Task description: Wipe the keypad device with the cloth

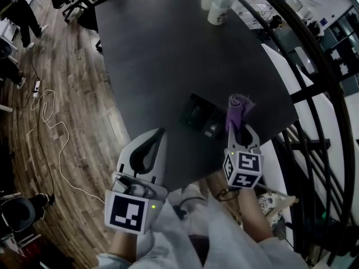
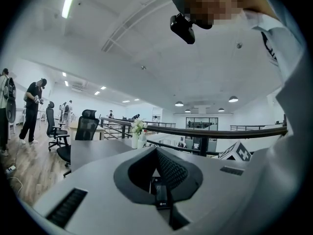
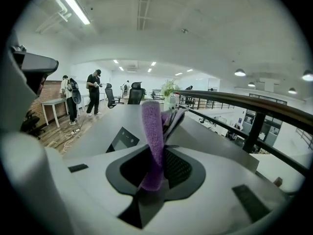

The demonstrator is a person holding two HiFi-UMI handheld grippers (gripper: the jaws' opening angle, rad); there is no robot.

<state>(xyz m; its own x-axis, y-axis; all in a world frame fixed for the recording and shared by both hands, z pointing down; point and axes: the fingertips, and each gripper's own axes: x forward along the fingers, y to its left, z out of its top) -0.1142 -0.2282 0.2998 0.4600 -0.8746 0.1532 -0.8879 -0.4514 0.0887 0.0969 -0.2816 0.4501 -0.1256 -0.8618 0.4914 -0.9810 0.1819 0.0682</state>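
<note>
The keypad (image 1: 201, 116) lies flat on the dark table (image 1: 157, 49), close to the near edge and towards the near right corner. Its long axis appears to run slantwise, from far left to near right, though the dark casing is hard to read against the top.

The right gripper (image 1: 239, 123) has its jaws pressed together on the purple cloth (image 1: 239, 106). The cloth stands out past the fingertips as a narrow strip, its long axis along the jaws and its free end pointing towards the far edge. It sits just right of the keypad, near the right edge; I cannot tell whether it touches the table.

The left gripper (image 1: 161, 132) is held at the near edge, left of the keypad and apart from it. Its jaws are together with nothing between them, aimed at the far edge and leaning slightly right.

A vase (image 1: 217, 7) stands at the far edge.
</note>
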